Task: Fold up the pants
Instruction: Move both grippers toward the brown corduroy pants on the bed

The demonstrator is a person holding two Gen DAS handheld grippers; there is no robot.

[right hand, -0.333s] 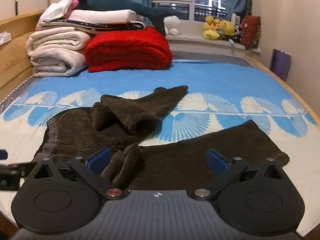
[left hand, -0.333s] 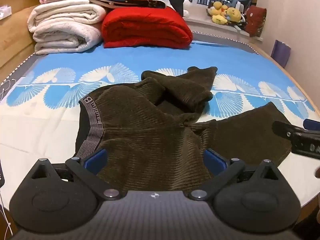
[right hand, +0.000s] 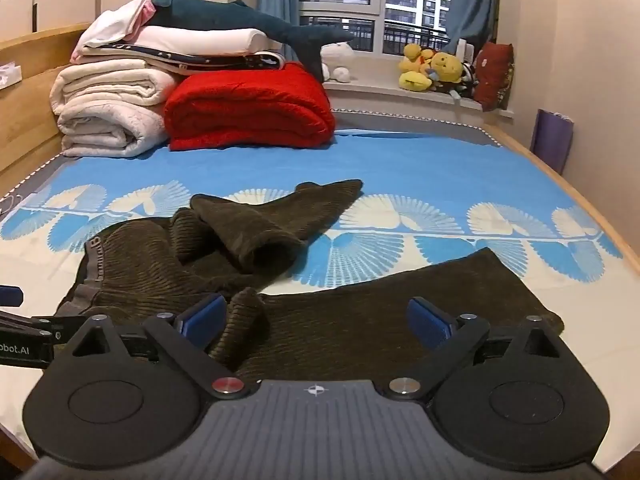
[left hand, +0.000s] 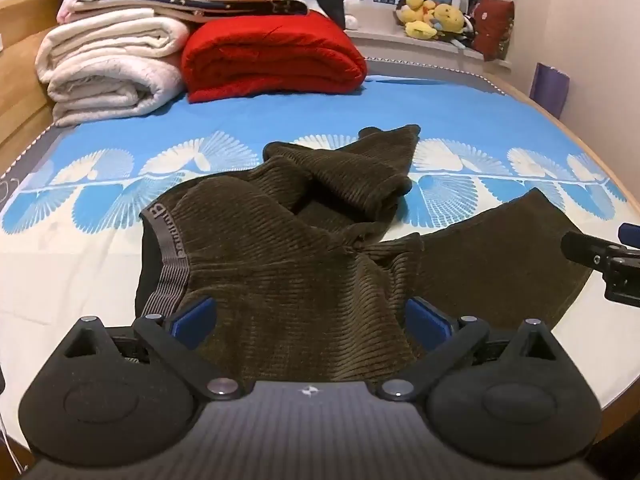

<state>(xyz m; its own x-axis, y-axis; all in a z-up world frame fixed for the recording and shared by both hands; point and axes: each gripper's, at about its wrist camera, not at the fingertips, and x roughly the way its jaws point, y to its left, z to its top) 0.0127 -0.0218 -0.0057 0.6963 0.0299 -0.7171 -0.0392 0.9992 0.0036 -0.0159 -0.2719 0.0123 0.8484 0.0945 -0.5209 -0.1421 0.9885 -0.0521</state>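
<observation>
Dark olive corduroy pants (left hand: 288, 256) lie crumpled on the bed, grey waistband (left hand: 170, 252) at the left. One leg is bunched and doubled toward the back (left hand: 360, 176); the other lies flat to the right (right hand: 400, 304). My left gripper (left hand: 310, 318) is open, its blue pads on either side of the seat area near the front edge. My right gripper (right hand: 316, 318) is open over the flat leg, its left pad (right hand: 200, 318) beside a raised fold. Each gripper shows at the edge of the other's view.
The bed (right hand: 440, 168) has a blue and white fan-pattern sheet. Folded white quilts (left hand: 108, 72) and a red blanket (left hand: 272, 56) are stacked at the back left. Plush toys (right hand: 432, 68) sit on the windowsill. A wooden frame edges the bed on the right.
Both grippers have shifted very slightly; the pants lie the same way. Both stay open.
</observation>
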